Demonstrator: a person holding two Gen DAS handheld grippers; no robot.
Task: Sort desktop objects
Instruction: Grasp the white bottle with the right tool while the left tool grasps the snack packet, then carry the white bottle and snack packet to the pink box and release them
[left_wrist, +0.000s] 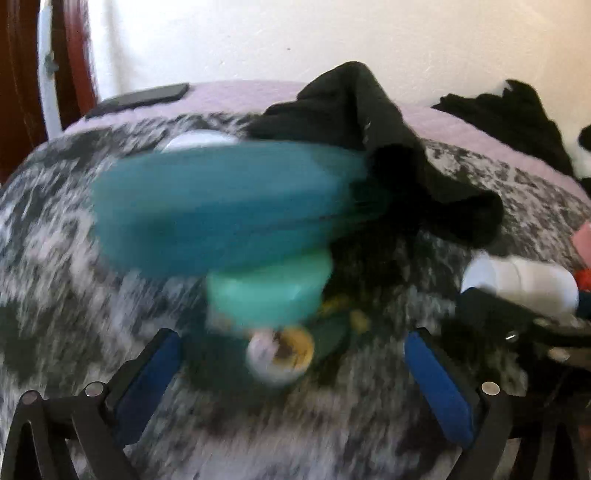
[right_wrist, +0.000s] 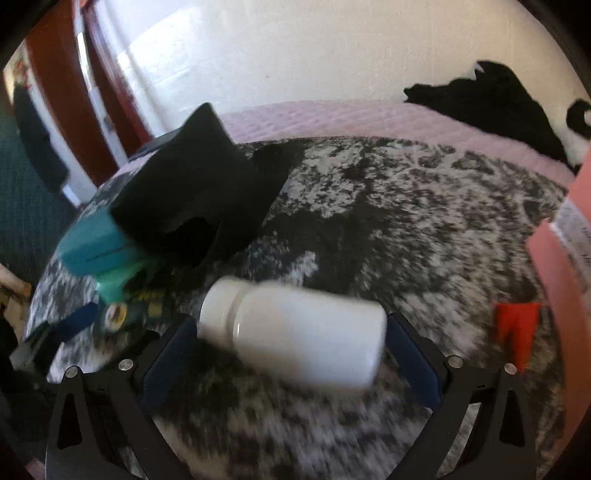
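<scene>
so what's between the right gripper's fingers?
The white plastic bottle lies on its side between the right gripper's open blue pads, over the mottled grey blanket; right wrist view.

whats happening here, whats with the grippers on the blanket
A person is sorting small items on a grey-and-white patterned blanket with two handheld grippers. The right gripper has a white plastic bottle lying sideways between its open fingers. The left gripper, also open, faces a blurred pile: a teal case, a mint-green lid and a small round tin. Nothing is clearly gripped yet.
</scene>
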